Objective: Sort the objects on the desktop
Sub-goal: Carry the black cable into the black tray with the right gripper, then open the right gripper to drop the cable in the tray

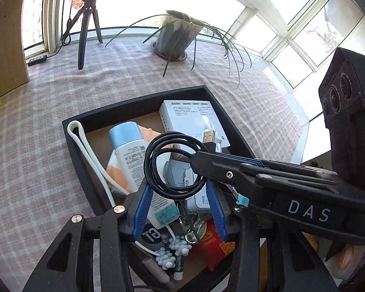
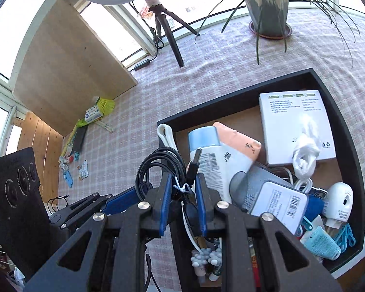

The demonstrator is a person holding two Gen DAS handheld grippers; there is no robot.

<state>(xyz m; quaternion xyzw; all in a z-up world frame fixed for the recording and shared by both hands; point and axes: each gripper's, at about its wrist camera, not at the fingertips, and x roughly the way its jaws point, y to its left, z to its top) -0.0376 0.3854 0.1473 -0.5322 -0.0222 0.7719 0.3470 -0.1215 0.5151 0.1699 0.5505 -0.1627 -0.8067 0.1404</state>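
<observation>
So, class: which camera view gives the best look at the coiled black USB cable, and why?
The left wrist view: there the black USB cable shows as a whole open coil with its plug, held up by the right gripper above the black tray. The right wrist view shows the coil edge-on, bunched and partly hidden behind the right gripper's own fingers.

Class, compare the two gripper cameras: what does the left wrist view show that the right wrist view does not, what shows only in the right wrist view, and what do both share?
Only the left wrist view shows the red packet at the tray's near end.

Only the right wrist view shows the white nasal-spray bottle, the blue clips, and the scattered small items by the wooden board.

Both show the coiled black USB cable, which the right gripper is shut on, the black tray, the white box, the blue-capped bottle, the potted plant and the tripod.
</observation>
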